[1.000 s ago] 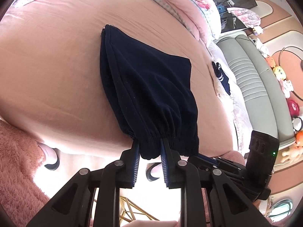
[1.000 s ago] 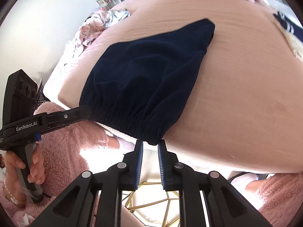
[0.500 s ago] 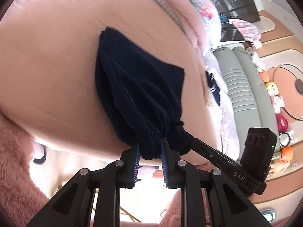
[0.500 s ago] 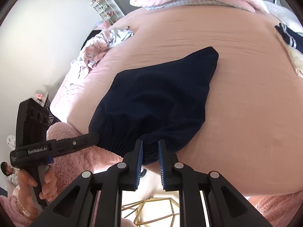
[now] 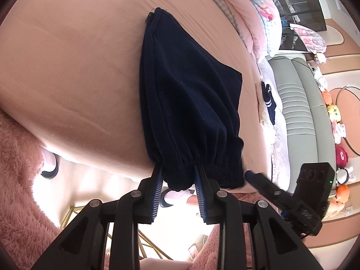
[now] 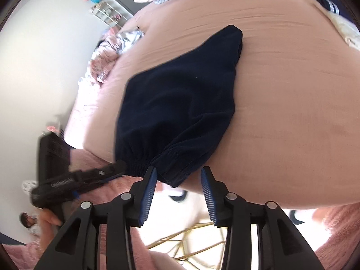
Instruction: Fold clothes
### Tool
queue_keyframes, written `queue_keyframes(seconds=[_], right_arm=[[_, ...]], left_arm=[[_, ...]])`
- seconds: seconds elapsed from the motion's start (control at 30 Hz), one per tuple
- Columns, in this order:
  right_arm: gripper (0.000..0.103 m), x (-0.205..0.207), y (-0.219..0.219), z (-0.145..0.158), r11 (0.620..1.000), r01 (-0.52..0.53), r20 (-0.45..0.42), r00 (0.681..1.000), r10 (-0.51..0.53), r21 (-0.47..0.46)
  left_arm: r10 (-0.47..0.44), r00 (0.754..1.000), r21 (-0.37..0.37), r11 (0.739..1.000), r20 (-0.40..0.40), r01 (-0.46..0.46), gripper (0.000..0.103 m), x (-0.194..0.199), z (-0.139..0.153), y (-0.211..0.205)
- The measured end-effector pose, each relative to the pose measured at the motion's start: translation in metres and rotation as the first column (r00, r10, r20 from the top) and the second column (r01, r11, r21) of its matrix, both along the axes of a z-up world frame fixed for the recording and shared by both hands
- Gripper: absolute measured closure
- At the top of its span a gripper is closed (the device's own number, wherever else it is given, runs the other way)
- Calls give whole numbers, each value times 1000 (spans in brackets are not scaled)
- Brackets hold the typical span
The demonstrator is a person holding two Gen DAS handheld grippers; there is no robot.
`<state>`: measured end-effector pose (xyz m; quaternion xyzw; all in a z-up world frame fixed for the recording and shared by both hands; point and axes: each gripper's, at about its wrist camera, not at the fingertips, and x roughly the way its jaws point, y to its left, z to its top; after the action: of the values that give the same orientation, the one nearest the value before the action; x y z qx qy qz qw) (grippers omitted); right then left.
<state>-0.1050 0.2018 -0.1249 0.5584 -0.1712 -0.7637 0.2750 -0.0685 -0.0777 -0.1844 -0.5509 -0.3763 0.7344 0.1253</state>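
Note:
A dark navy garment [image 5: 191, 94] with a gathered elastic waistband lies folded on the pink bed [image 5: 78, 67], the waistband at the near edge. My left gripper [image 5: 177, 175] has its jaws opening. The waistband's left end still fills the gap and touches both pads. In the right wrist view, the same garment [image 6: 180, 94] ends at my right gripper [image 6: 178, 175]. Its jaws are opening wide: the waistband corner brushes the left finger [image 6: 150, 180], and the right finger stands apart from the cloth. Each gripper shows in the other's view: the right gripper [image 5: 254, 177] and the left gripper [image 6: 117, 166].
Pink pillows and quilt [image 5: 254, 11] lie at the bed's far end. A navy striped garment [image 5: 267, 99] rests near a grey sofa [image 5: 297, 103] lined with plush toys [image 5: 335, 112]. Crumpled clothes [image 6: 112, 49] sit at the bed's left side. A gold wire frame [image 6: 191, 236] stands below.
Both pairs of jaws have widened. The right gripper has let the waistband corner slip free of its right pad. Both views have rolled a little, and the right gripper has lifted slightly.

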Motion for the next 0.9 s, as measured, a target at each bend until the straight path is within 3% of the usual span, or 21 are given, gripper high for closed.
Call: queue_keyframes(seconds=[0.13, 0.3, 0.37, 0.43, 0.53, 0.73, 0.9], right_arm=[[54, -1, 6, 6, 1000, 29, -15, 999, -29, -3], [55, -6, -5, -30, 990, 35, 68, 997, -45, 138], [61, -3, -6, -33, 989, 36, 61, 997, -45, 143], [77, 0, -7, -30, 994, 13, 58, 998, -19, 105], [83, 1, -10, -20, 994, -12, 21, 1000, 10, 106], [84, -5, 0, -2, 1000, -5, 14, 1000, 5, -11], [84, -15, 1, 13, 997, 27, 23, 999, -25, -75]], left_arm=[[-3, 1000, -7, 1000, -4, 3, 78, 1, 0, 0], [-7, 1000, -8, 1000, 15, 7, 76, 1, -3, 1], [-8, 999, -11, 1000, 35, 8, 73, 2, -6, 2], [-32, 999, -7, 999, 13, 32, 73, 3, -3, 5], [-69, 997, -11, 998, -35, 68, 79, 4, 6, 9], [-38, 994, 49, 998, -102, 44, 82, 6, 19, -2], [1, 997, 145, 989, -81, 10, 82, 4, 21, -11]])
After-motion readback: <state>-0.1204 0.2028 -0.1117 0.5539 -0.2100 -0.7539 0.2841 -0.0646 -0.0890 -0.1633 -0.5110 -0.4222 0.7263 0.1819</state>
